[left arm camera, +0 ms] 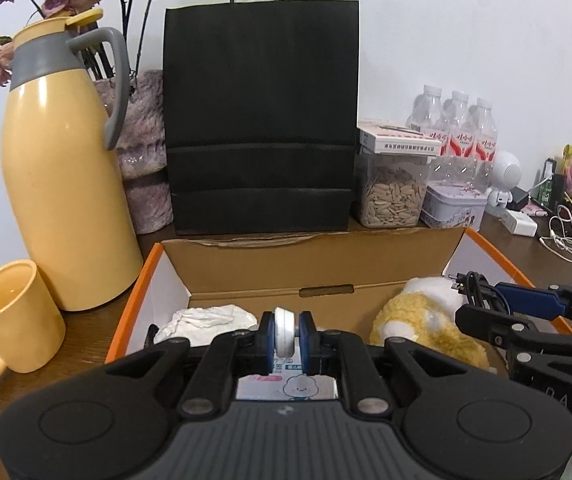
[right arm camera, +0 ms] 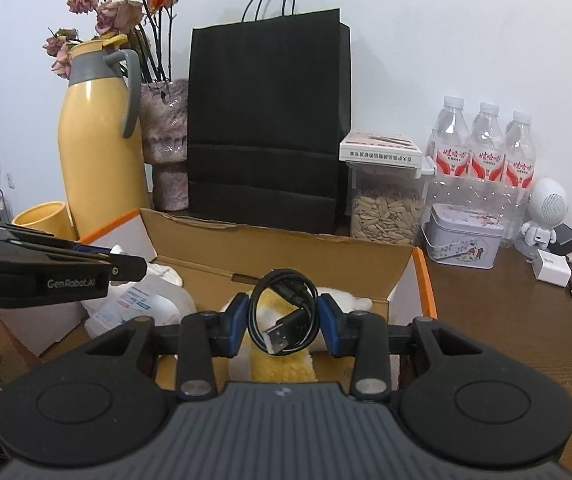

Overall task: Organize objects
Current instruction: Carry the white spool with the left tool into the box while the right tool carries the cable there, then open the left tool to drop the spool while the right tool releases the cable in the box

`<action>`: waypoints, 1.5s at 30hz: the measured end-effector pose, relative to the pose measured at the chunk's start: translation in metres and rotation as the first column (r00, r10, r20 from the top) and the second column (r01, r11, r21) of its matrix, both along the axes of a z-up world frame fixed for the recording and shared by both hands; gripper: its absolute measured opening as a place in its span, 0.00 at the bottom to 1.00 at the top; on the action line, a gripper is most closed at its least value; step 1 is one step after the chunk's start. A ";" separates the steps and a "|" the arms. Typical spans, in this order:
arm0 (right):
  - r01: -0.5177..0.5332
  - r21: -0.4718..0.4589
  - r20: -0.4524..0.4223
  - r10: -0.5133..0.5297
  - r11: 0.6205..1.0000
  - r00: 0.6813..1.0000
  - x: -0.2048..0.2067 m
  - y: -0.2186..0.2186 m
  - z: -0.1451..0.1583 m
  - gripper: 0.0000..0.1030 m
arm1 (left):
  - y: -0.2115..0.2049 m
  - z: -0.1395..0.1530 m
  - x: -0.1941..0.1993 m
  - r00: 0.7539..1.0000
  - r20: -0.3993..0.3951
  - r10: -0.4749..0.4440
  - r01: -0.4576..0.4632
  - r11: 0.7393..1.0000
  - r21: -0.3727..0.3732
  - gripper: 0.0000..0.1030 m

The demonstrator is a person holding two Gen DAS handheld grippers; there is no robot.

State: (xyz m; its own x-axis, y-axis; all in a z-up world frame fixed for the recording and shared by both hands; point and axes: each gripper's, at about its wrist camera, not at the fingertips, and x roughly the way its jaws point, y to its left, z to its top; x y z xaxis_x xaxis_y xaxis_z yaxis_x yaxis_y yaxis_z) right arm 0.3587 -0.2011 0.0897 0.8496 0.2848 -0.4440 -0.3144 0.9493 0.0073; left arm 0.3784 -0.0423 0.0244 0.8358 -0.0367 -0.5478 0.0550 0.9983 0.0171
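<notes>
Plush toy [right arm camera: 281, 364] already lies in orange-edged cardboard box [right arm camera: 422, 280]; right gripper [right arm camera: 283, 320] clamps coiled black USB cable [right arm camera: 281, 312], left gripper [left arm camera: 286, 334] pinches a white disc [left arm camera: 284, 332], perhaps tape; both undropped.

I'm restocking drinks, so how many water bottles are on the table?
3, in a row against the wall behind the tin: left bottle, middle bottle, right bottle. More could be hidden behind the black bag.
</notes>
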 end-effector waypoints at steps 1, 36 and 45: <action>0.000 -0.001 -0.002 0.000 1.000 1.000 0.001 0.000 -0.001 0.37 | 0.000 -0.001 0.000 1.000 -0.001 0.000 0.000 1.000 0.001 0.10; 0.016 -0.048 0.011 -0.015 0.999 1.000 -0.006 0.004 0.000 1.00 | 0.003 0.001 -0.001 0.999 0.023 0.047 -0.047 0.999 0.021 1.00; 0.006 -0.035 0.033 -0.005 0.999 0.999 -0.016 0.003 0.006 1.00 | 0.008 0.006 -0.012 0.998 0.052 0.044 -0.043 0.999 -0.005 1.00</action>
